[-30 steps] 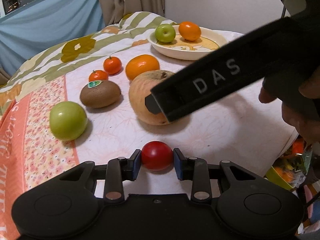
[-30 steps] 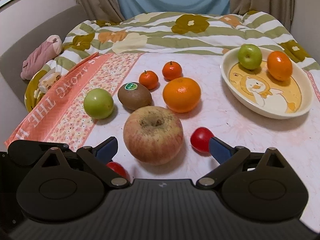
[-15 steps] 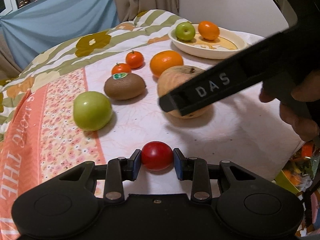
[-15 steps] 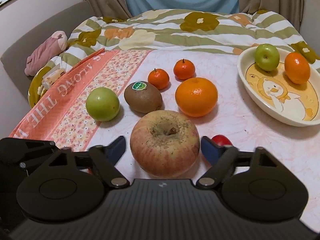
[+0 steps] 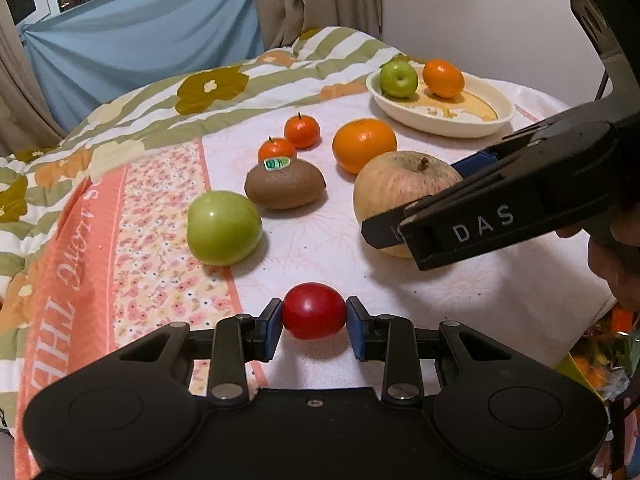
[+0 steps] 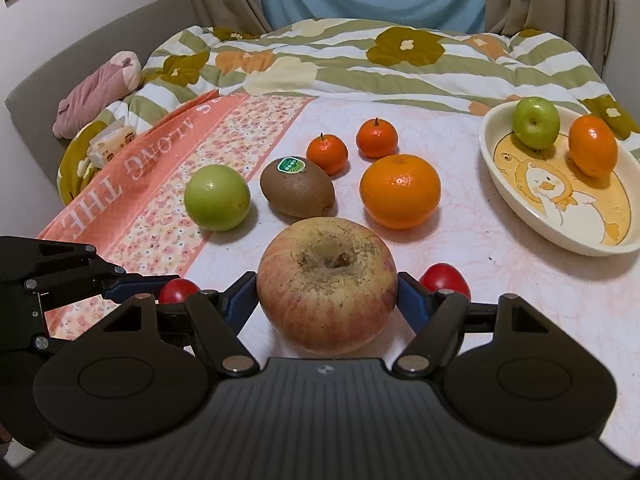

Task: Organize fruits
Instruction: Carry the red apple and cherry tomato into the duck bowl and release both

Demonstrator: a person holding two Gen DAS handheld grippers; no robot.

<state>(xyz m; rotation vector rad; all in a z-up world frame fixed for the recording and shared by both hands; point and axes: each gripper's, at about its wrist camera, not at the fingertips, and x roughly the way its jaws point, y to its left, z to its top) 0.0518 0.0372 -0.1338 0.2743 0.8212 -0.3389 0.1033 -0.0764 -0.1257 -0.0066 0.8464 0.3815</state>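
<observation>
Down low in the left wrist view, the left gripper (image 5: pixel 314 325) has its two blue pads pressed on the sides of a small red fruit (image 5: pixel 314 317), so it is closed on it, just above the pale tablecloth (image 5: pixel 320 240). Past it sit a green apple (image 5: pixel 224 227), a brown kiwi (image 5: pixel 285 189) with a green sticker, two little tangerines (image 5: pixel 302 131) and a big orange (image 5: pixel 364 145). To the right is a large apple (image 5: pixel 406 188), and the right gripper (image 5: pixel 452 196) comes in from the right with one finger on each side of it. At the far right a cream dish (image 5: pixel 472 122) holds a small green apple (image 5: pixel 398 79) and a small orange (image 5: pixel 443 78). Next, in the right wrist view, the right gripper (image 6: pixel 327 294) is spread wide, and its blue pads sit right against both sides of the large apple (image 6: pixel 327 283), which rests on the tablecloth (image 6: pixel 500 272); whether they squeeze it cannot be told. A second red fruit (image 6: pixel 444 277) peeks out just behind the right finger. At the left, the left gripper (image 6: pixel 132 285) shows with its red fruit (image 6: pixel 179 289) at its tip. Farther back are the green apple (image 6: pixel 217 197), the kiwi (image 6: pixel 297 187), the tangerines (image 6: pixel 327 153) and the big orange (image 6: pixel 399 191). The dish (image 6: pixel 520 208), with a duck picture inside, sits at the right with its two fruits.
</observation>
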